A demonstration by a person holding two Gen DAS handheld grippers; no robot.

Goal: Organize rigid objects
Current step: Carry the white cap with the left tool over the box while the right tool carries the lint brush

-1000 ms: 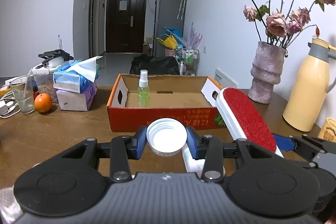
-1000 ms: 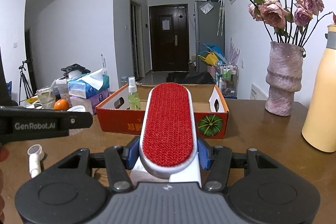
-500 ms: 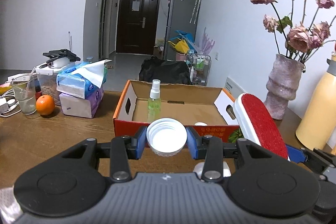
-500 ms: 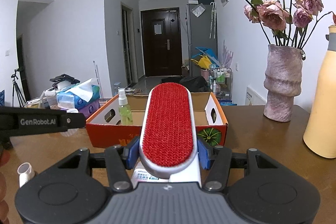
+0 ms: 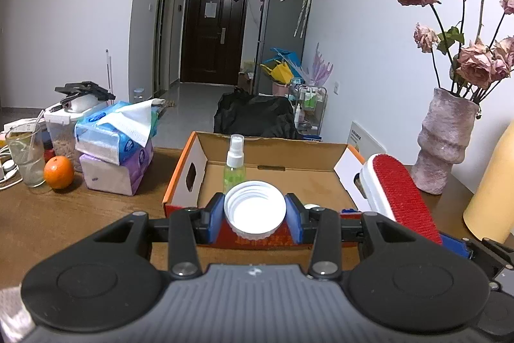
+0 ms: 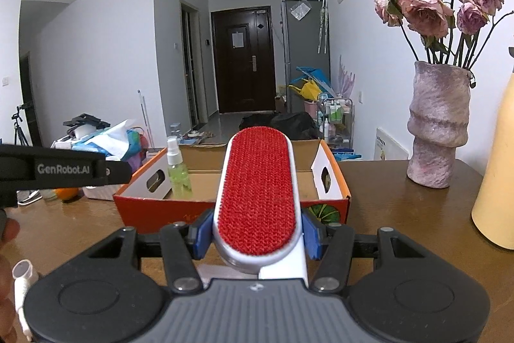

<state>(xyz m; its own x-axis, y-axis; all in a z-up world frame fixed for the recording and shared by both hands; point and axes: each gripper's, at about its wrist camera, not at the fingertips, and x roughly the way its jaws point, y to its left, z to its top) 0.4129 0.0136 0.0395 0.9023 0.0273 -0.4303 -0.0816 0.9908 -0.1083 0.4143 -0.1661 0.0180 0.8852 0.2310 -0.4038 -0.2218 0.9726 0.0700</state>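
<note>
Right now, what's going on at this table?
A person is tidying loose items into the orange cardboard box on the wooden table. The left tool is shut on a white screw cap, open side toward the camera. The right tool is shut on a red lint brush. Both are held just short of the box's near wall. Inside, a green spray bottle already stands upright.

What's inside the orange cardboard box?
A small green spray bottle stands upright inside the cardboard box, near its left end. The floor behind it looks bare. The white cap and red lint brush held in front hide the nearest part.
</note>
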